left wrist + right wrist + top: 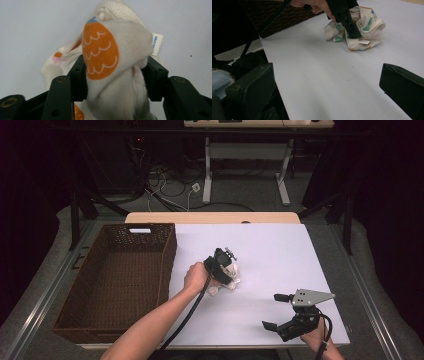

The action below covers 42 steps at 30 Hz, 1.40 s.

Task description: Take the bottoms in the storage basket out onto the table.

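Crumpled cloth (112, 62) right of wicker basket (120, 280), bunched between left gripper's (113, 75) half-parted jaws; slack grip could drop it; right gripper (274, 311) gapes empty.

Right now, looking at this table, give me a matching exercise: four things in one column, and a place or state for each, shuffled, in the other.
1. wicker basket
2. patterned cloth
3. left gripper
4. right gripper

A. crumpled on the white tabletop
B. jaws either side of the cloth
C. at the table's left edge
D. jaws wide apart, nothing between them

Pairs: 1-C, 2-A, 3-B, 4-D
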Tool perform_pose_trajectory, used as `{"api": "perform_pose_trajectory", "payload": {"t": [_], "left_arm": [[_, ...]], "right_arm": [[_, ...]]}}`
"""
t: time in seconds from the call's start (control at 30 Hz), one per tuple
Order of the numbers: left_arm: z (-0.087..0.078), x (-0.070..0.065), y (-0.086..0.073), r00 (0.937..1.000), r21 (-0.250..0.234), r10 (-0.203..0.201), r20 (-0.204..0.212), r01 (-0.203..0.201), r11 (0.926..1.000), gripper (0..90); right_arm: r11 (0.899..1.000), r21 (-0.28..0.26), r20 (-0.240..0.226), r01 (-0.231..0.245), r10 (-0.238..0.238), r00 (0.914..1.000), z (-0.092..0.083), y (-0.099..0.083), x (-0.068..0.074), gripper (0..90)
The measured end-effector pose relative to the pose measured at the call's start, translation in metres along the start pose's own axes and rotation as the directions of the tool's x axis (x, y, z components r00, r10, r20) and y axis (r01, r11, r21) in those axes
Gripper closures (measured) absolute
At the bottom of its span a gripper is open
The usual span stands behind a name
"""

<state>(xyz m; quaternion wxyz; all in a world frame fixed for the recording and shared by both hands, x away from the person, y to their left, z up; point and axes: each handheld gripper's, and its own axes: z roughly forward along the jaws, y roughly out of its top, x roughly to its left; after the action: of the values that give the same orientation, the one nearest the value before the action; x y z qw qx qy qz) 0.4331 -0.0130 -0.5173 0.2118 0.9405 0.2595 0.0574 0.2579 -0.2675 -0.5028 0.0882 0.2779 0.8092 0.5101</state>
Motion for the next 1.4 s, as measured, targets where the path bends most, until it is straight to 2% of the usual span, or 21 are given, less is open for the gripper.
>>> {"api": "perform_pose_trajectory", "payload": {"t": [0.17, 0.23, 0.53, 0.97, 1.07, 1.4], "left_arm": [[-0.009, 0.002, -0.003, 0.9988, -0.015, -0.037, -0.032, 0.037, 0.9992, 23.3], [-0.016, 0.004, -0.004, 0.9990, -0.020, -0.030, -0.035, 0.029, 0.9994, 16.9], [-0.048, 0.005, -0.015, 0.9994, -0.049, -0.036, -0.002, 0.036, 0.9981, 9.7], [-0.082, 0.002, -0.030, 1.0000, -0.054, -0.004, -0.003, 0.003, 0.9985, 2.2], [-0.092, 0.001, -0.036, 1.0000, -0.070, 0.002, -0.004, -0.002, 0.9976, 1.2], [-0.110, 0.000, -0.051, 0.9998, -0.090, -0.018, -0.008, 0.017, 0.9958, 0.2]], "right_arm": [[1.000, 0.001, 0.001, -0.002, 0.002, 1.0000, -0.001, 0.000, 0.000, 0.0], [1.000, 0.001, 0.002, -0.002, 0.002, 1.0000, -0.001, 0.000, 0.000, 0.0], [1.000, 0.004, -0.002, -0.004, 0.004, 1.0000, 0.000, 0.000, 0.000, 0.0], [1.000, 0.006, 0.001, -0.006, 0.006, 1.0000, 0.000, 0.000, 0.000, 0.0], [1.000, 0.006, 0.001, -0.006, 0.006, 1.0000, 0.000, 0.000, 0.001, 0.0], [1.000, 0.007, 0.002, -0.006, 0.006, 1.0000, -0.001, -0.001, 0.001, 0.0]]}}
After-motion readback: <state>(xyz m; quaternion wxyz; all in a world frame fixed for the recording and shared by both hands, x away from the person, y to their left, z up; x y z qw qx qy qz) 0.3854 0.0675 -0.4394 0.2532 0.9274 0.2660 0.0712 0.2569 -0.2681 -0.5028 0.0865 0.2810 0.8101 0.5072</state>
